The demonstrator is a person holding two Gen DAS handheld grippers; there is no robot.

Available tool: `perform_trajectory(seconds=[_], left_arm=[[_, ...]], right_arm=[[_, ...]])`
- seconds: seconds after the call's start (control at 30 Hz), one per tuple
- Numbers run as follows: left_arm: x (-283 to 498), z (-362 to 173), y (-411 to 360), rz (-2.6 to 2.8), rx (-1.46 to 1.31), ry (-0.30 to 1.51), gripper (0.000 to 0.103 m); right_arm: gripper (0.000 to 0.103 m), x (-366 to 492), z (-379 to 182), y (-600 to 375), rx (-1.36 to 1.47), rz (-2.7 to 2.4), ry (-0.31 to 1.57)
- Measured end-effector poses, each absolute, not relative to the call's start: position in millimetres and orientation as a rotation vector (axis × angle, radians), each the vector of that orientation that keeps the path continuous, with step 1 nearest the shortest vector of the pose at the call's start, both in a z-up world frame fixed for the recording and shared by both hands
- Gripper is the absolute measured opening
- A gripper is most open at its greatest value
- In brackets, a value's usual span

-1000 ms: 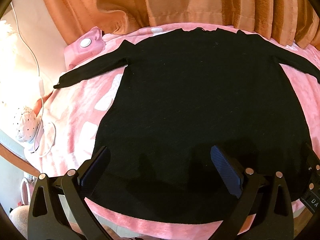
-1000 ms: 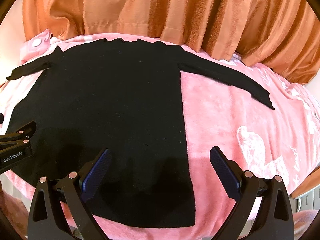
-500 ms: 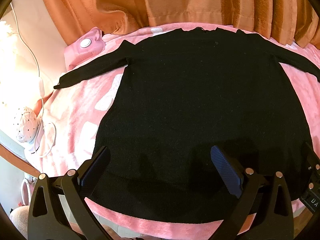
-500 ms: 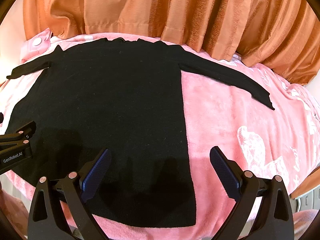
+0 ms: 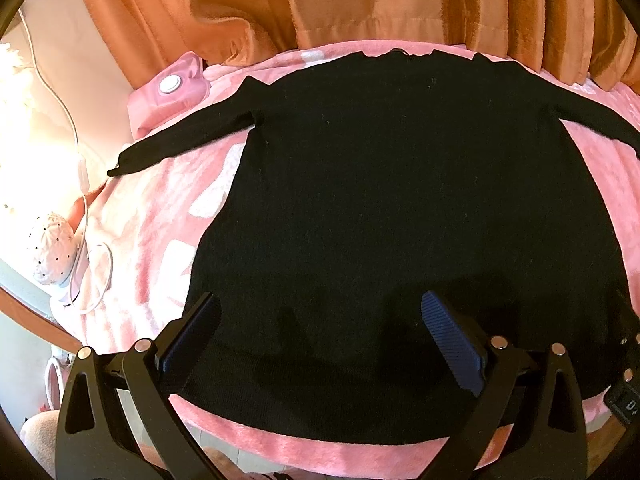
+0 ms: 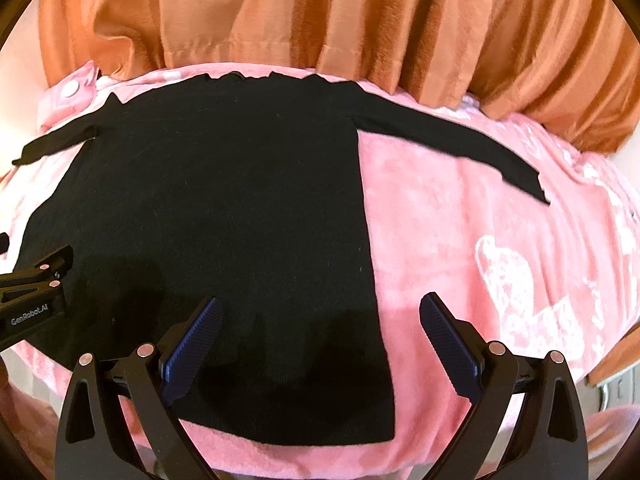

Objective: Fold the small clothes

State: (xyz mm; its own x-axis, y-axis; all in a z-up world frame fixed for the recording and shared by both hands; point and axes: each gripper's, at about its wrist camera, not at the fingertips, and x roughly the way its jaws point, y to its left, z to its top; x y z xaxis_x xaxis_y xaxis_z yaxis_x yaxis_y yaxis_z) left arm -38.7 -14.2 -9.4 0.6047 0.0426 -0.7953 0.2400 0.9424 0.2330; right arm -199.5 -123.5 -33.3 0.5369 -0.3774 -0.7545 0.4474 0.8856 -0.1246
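A black long-sleeved sweater [image 5: 400, 200] [image 6: 224, 208] lies flat on a pink blanket [image 5: 160, 216] [image 6: 460, 240], collar at the far side, hem toward me, both sleeves spread outward. My left gripper [image 5: 320, 332] hovers open over the hem's left half, nothing between its fingers. My right gripper [image 6: 320, 332] is open above the hem's right corner, straddling the sweater's right side edge. The left sleeve [image 5: 180, 140] ends near the blanket's left edge; the right sleeve [image 6: 460, 148] angles toward the right. The left gripper's body [image 6: 32, 296] shows at the right wrist view's left edge.
Orange curtains [image 5: 360, 0] [image 6: 320, 12] hang behind the bed. A pink pouch with a white round button [image 5: 172, 88] lies at the far left. A white cable [image 5: 80, 168] and a white dotted object [image 5: 52, 248] sit off the left edge.
Both grippers have drawn back slightly toward me, so a bit more of the hem and the blanket's near edge shows. The sweater lies unchanged.
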Motion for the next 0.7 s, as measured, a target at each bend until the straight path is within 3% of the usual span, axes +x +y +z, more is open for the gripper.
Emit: perform_trajectory(seconds=[0.7], left_arm=[[-49, -12, -9, -0.114, 0.318, 0.927, 0.098]], right_arm=[[0.097, -207, -35, -126, 0.132, -0.505, 0.867]])
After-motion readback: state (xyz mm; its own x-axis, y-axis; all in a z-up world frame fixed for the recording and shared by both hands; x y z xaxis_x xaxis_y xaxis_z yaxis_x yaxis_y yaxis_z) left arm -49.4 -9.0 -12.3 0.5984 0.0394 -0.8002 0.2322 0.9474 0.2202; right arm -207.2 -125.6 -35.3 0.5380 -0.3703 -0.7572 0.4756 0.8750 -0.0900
